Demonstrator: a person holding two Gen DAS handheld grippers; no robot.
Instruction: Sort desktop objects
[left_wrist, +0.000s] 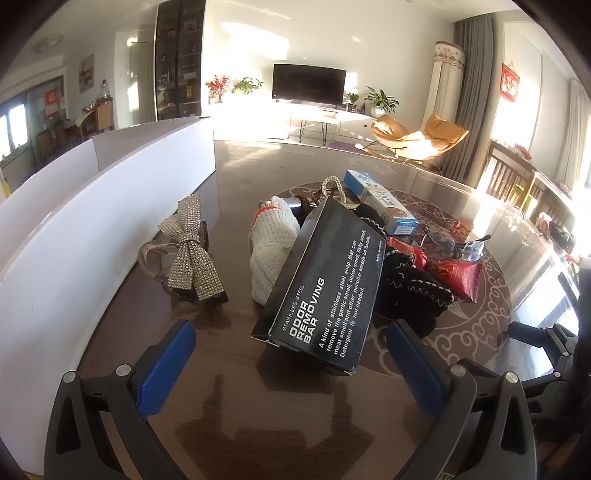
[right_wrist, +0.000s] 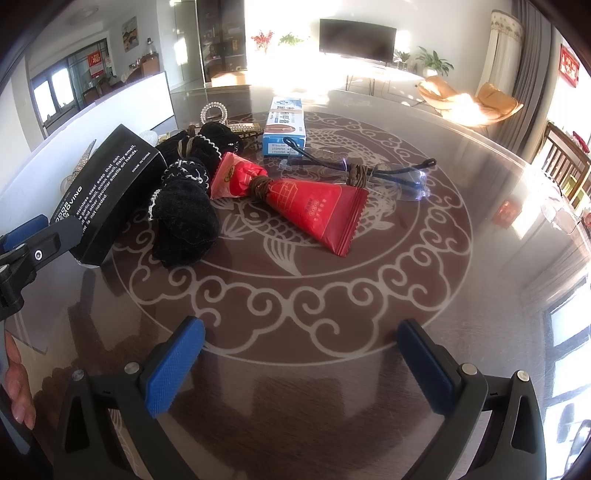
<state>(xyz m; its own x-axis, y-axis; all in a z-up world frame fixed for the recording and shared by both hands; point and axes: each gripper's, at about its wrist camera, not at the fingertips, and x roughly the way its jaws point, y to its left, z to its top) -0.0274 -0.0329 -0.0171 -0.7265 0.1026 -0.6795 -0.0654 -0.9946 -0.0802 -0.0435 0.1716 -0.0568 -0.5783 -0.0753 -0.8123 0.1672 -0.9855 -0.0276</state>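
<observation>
Sunlit living-room furniture, a dark television (left_wrist: 309, 85) and tan lounge chairs (left_wrist: 419, 138), stood behind a round, glossy brown worktop (right_wrist: 332, 295) with a pale fish-and-cloud pattern. Along its left side ran a long white box wall (left_wrist: 74, 236). Leaning on a heap near the middle was a black rectangular carton printed "ODOR REMOVING BAR" (left_wrist: 325, 291), tilted with its near end on the worktop. Just right of it lay bundled black knitted gloves with white stitching (right_wrist: 184, 206), touching a red foil sachet pair tied with cord at the middle (right_wrist: 295, 199). Behind the carton sat a white knitted glove bundle with an orange cuff (left_wrist: 273, 243). Farther back lay a blue and white medicine box (right_wrist: 284, 125), with clear safety glasses with dark arms (right_wrist: 384, 177) to its right. A rhinestone bow hair clip (left_wrist: 192, 251) stood near the white wall.

The left hand-held gripper (left_wrist: 291, 354) was spread wide, its blue pads flanking the carton's near end without touching. The right hand-held gripper (right_wrist: 303, 354) hovered spread over bare worktop, holding nothing.
</observation>
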